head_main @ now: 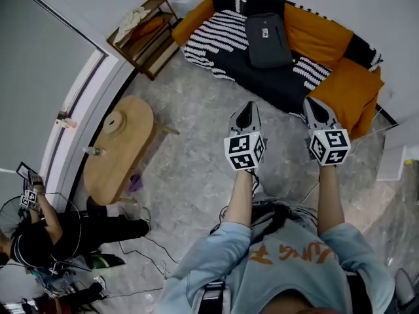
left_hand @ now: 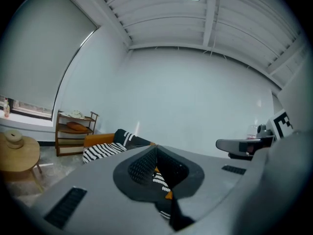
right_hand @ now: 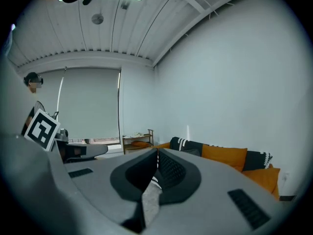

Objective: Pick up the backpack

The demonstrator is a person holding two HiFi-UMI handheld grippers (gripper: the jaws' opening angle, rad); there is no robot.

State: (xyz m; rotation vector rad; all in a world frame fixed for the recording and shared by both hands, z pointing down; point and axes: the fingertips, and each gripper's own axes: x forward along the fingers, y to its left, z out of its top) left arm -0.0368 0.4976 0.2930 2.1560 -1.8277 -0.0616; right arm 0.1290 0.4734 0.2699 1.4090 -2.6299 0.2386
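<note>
Walk up to the sofa first, because that is where the backpack lies. It rests flat on the striped blanket, ahead of your tongs, between the two, and well apart from both. The left tongs and the right tongs are both shut tight and hold nothing, so open one wide before you get there. A strap or the top edge looks easier to grab than the flat front. The shelf, far to the left of the left tongs, holds an orange cushion and a white cloth. The backpack is closed, so what is inside stays hidden.
</note>
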